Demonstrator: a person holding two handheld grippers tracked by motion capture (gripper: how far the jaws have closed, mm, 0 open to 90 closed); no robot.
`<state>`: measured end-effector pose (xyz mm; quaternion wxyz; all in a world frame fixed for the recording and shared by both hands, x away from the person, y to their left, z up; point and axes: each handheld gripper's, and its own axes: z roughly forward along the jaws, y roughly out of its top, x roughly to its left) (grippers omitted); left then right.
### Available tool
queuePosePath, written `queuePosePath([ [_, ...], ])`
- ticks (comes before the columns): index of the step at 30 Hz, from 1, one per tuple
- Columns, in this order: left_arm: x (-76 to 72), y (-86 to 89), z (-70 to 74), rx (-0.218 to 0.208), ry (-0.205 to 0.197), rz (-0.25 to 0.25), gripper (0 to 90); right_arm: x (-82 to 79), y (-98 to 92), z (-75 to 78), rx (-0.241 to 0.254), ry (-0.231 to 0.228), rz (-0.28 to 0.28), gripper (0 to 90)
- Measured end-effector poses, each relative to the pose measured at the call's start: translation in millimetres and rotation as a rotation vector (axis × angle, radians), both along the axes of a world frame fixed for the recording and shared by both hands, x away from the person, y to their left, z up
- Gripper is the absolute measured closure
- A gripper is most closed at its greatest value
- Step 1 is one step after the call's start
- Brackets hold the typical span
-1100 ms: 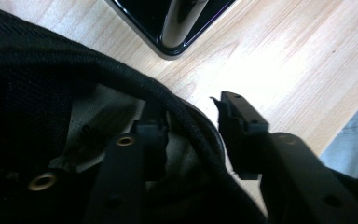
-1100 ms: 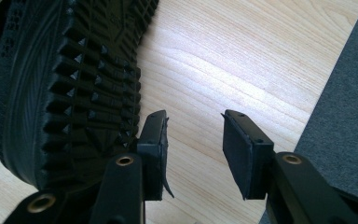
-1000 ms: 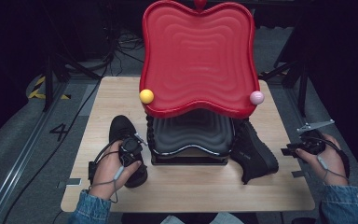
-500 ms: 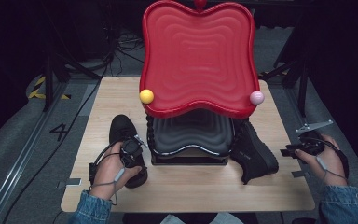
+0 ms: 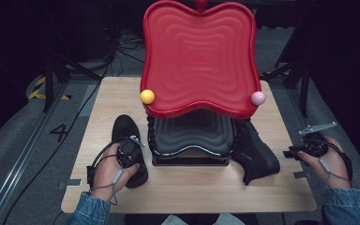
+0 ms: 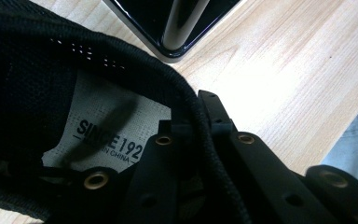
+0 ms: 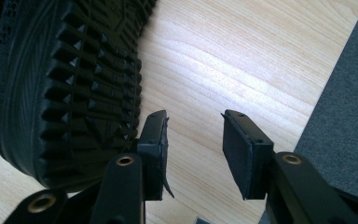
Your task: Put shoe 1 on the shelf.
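Bright overhead light; dark, murky surroundings

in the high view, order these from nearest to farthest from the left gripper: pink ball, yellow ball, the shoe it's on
From the left gripper:
1. left shoe, in its jaws, at the table's left
2. yellow ball, on the red tray's left corner
3. pink ball, on its right corner

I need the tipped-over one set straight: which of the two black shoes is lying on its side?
The right shoe, beside the black stand: its treaded sole faces sideways. The left shoe stands upright.
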<state>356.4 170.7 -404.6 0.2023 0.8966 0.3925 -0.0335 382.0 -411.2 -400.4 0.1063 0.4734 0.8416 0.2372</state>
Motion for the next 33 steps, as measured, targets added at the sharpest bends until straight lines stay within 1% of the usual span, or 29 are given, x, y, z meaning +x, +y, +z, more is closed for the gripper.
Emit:
queuePosePath([
  [1, 0.7, -0.4, 0.8, 0.014, -0.006, -0.009, 87.1, -0.1, -0.6, -0.1, 0.000, 0.000, 0.001, 61.0],
  [2, 0.5, -1.0, 3.2, 0.036, 0.000, -0.006, 87.4, -0.6, -0.5, 0.0, 0.003, 0.000, -0.004, 61.1],
  [3, 1.5, 0.1, 4.7, 0.043, -0.013, -0.009, 87.7, -0.9, -0.5, 0.6, 0.005, 0.001, -0.005, 61.0],
  [4, 1.8, 1.0, 5.7, 0.036, -0.003, -0.007, 87.9, -0.8, -0.7, 1.3, 0.003, -0.002, -0.005, 61.0],
  [5, 2.4, 2.4, 7.2, 0.033, -0.004, -0.010, 88.0, -0.6, -1.0, 1.8, 0.001, -0.007, -0.004, 61.0],
  [6, 3.2, 4.8, 9.3, 0.015, -0.007, -0.013, 88.0, -0.9, -0.8, 2.0, 0.003, -0.008, -0.007, 61.0],
  [7, 3.7, 7.1, 12.0, -0.001, -0.001, -0.010, 88.1, -1.2, -0.7, 1.8, 0.003, -0.006, -0.006, 61.0],
  [8, 3.8, 8.7, 14.9, -0.008, 0.003, -0.008, 88.1, -1.6, -0.8, 1.4, 0.002, -0.005, -0.003, 60.9],
  [9, 4.1, 9.7, 18.2, -0.009, -0.001, -0.012, 88.1, -2.2, -0.8, 0.5, 0.000, -0.002, -0.002, 60.8],
  [10, 3.1, 9.6, 23.2, -0.011, 0.018, -0.013, 88.0, -2.5, -1.2, -0.5, -0.001, -0.003, 0.001, 60.7],
  [11, 3.4, 9.7, 27.1, -0.005, 0.004, -0.023, 88.0, -3.1, -2.0, -0.3, -0.001, 0.002, -0.004, 60.7],
  [12, 2.6, 9.4, 30.4, -0.007, 0.010, -0.021, 87.9, -3.4, -2.4, -0.1, -0.002, -0.003, -0.007, 60.8],
  [14, 1.8, 10.3, 40.5, -0.006, 0.006, -0.023, 88.0, -3.6, -3.2, 1.1, 0.000, -0.007, -0.003, 60.7],
  [15, 2.4, 11.4, 45.2, 0.001, -0.007, -0.031, 88.0, -3.8, -3.0, 1.3, 0.002, -0.009, -0.003, 60.7],
  [16, 1.5, 11.5, 48.8, -0.002, 0.005, -0.024, 88.0, -3.8, -2.7, 1.2, 0.002, -0.007, -0.002, 60.6],
  [17, 2.0, 12.5, 53.3, -0.004, -0.008, -0.025, 88.0, -3.7, -2.4, 0.9, 0.004, -0.008, -0.002, 60.6],
  [19, 2.0, 14.2, 64.4, -0.002, -0.013, -0.023, 87.8, -3.7, -0.9, -0.2, 0.005, -0.002, -0.002, 60.6],
  [21, 1.9, 15.9, 74.4, -0.001, -0.020, -0.022, 87.7, -3.4, 0.2, -0.1, 0.000, -0.006, 0.010, 60.6],
  [22, 1.6, 16.4, 77.9, -0.008, -0.018, -0.019, 87.6, -3.7, 1.2, 0.2, 0.004, -0.004, 0.007, 60.6],
  [23, 1.4, 17.3, 84.5, 0.001, -0.025, -0.024, 87.6, -3.9, 1.6, 0.6, 0.006, -0.003, 0.007, 60.6],
  [27, -0.9, 18.6, 104.6, 0.006, -0.047, -0.024, 87.7, -2.8, 3.3, 0.7, 0.002, -0.011, 0.017, 60.6],
  [32, -3.1, 20.5, 124.8, -0.003, -0.056, -0.021, 87.7, -2.8, 4.7, 0.2, 0.003, -0.003, 0.020, 60.6],
  [33, -3.1, 20.9, 128.7, 0.002, -0.062, -0.025, 87.7, -3.0, 4.6, 0.3, 0.005, -0.001, 0.019, 60.6],
])
